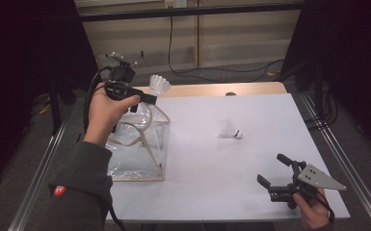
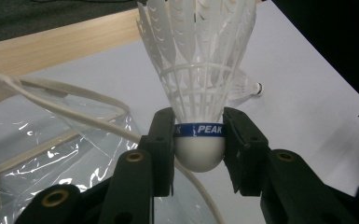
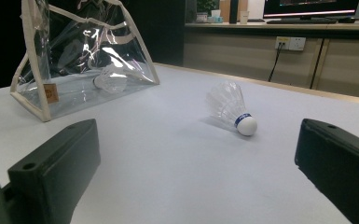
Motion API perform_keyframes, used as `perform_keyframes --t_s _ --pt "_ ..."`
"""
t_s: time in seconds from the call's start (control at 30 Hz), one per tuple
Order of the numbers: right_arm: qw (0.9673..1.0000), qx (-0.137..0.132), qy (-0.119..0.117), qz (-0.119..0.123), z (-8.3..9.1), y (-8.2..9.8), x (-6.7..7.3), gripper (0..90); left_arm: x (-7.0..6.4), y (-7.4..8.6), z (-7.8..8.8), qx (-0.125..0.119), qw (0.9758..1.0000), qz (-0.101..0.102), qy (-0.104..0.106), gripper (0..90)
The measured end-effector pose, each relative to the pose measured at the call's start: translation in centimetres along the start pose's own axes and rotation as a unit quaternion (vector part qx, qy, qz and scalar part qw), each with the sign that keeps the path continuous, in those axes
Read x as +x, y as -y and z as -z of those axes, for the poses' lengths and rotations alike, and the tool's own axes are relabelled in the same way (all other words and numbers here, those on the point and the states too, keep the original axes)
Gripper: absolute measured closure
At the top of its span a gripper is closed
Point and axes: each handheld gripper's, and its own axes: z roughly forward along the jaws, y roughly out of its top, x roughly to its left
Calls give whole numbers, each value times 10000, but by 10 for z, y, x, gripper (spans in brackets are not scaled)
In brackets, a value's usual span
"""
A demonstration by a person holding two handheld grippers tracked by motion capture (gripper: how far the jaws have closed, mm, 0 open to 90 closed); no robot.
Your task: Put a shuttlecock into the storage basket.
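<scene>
Your desk (image 1: 250, 163), under a white sheet, carries everything noted here. The landmark is the clear bag (image 1: 139, 144) with cream trim, standing on the desk's left part as the high view shows it.

Inside that bag, the right gripper view shows one shuttlecock in the bag (image 3: 109, 79), lying on the bag's floor.

Your left gripper (image 1: 144, 97) is held above the bag's top, on its far side. Its jaws are clamped on the cork of the held shuttlecock (image 2: 198, 70), pads pressed to the blue band on either side, feathers pointing away from your hand.

Your right gripper (image 1: 274, 171) sits low over the desk, well to the right of the bag and nearer you. Its jaws stand wide apart with nothing between them.

The loose shuttlecock (image 1: 230, 130) lies on its side on the sheet, to the right of the bag and apart from it, between bag and right gripper.
</scene>
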Motion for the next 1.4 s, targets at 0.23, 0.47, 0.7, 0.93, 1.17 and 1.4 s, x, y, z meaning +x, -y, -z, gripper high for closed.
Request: perform_keyframes --t_s 0.23,0.47,0.7,0.93,1.17,1.4 --pt "10000 -4 1 6 0 0 0 0 3 1 3 -30 10000 31 -69 657" --pt "10000 1 3 -1 0 0 0 0 7 3 5 -29 9999 54 -122 657" --pt "10000 1 1 6 0 0 0 0 9 3 7 -32 9998 61 -162 657" --pt "10000 -2 0 6 0 0 0 0 13 4 10 -69 9997 111 -193 657" --pt "10000 -3 5 3 0 0 0 0 17 6 11 -87 9995 178 -231 657" --pt "10000 0 4 0 0 0 0 0 18 6 12 -107 9994 189 -268 657"
